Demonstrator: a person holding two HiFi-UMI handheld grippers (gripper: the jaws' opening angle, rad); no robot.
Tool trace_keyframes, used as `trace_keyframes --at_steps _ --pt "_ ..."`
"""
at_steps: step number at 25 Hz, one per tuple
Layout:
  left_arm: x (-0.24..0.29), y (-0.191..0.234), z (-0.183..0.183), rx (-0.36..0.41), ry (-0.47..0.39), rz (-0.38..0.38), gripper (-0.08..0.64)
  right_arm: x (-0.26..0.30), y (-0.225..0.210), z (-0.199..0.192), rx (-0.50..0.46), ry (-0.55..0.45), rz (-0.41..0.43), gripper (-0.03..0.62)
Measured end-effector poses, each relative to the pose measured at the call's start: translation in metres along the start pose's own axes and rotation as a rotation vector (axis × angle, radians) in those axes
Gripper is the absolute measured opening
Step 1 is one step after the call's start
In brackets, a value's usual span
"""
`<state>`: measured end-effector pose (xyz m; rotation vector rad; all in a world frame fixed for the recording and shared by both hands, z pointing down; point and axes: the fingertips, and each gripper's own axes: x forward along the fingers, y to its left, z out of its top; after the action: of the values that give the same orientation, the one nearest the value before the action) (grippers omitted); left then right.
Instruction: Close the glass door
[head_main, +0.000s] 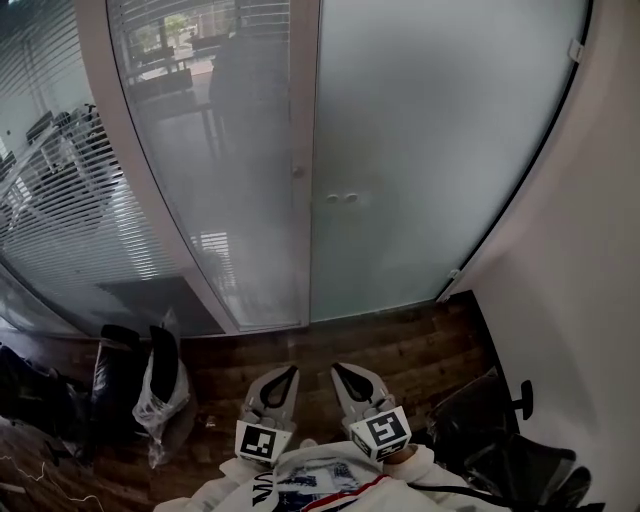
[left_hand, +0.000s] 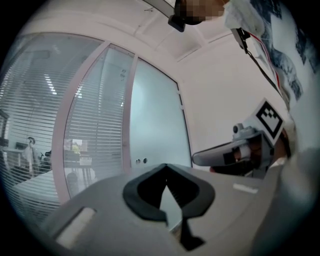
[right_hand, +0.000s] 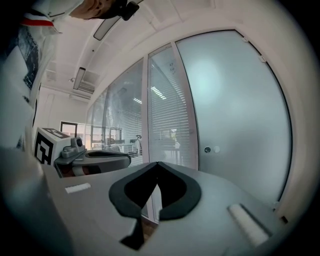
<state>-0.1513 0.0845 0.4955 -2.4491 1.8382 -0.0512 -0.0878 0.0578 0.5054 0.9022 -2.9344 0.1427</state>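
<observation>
Glass door (head_main: 440, 150): frosted pane straight ahead, its left edge against the white frame post (head_main: 303, 150); two small round fittings (head_main: 341, 197) near that edge
Left gripper (head_main: 292, 370): jaws pressed together, nothing between them; low by the person's chest, well apart from the door
Right gripper (head_main: 337, 368): jaws pressed together, empty; just beside the left one
Left of post: glass panel with slatted blinds (head_main: 70, 210)
Floor (head_main: 410, 345): dark wood; plastic bag (head_main: 165, 385) at left

Frosted glass door (head_main: 430, 150), closed, upright
</observation>
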Motion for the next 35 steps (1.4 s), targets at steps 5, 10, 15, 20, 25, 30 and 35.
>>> trace_keyframes --at_steps 5,10,15,20,25,30,35 --pt "0.003 0.003 -0.003 0.000 0.008 -0.005 -0.002 0.005 0.000 0.002 0.001 -0.011 -0.004 0.006" --pt "0.007 -0.004 -0.006 -0.006 0.020 -0.025 -0.002 0.000 -0.007 -0.007 0.010 0.001 -0.024 0.006" --pt "0.010 -0.010 -0.006 -0.002 0.028 -0.039 -0.002 -0.005 -0.010 -0.006 0.020 -0.005 -0.033 0.006" --pt "0.011 -0.013 -0.006 0.006 0.028 -0.047 -0.002 -0.007 -0.012 -0.006 0.022 -0.013 -0.035 0.006" --pt "0.012 -0.015 -0.006 0.015 0.032 -0.050 -0.002 -0.010 -0.013 -0.010 0.026 -0.011 -0.034 0.006" --pt "0.015 -0.020 -0.004 0.012 0.036 -0.052 -0.002 -0.013 -0.017 -0.004 0.036 -0.039 -0.030 0.006" --pt "0.018 -0.022 -0.006 0.004 0.045 -0.052 -0.002 -0.015 -0.020 -0.007 0.041 -0.027 -0.032 0.006"
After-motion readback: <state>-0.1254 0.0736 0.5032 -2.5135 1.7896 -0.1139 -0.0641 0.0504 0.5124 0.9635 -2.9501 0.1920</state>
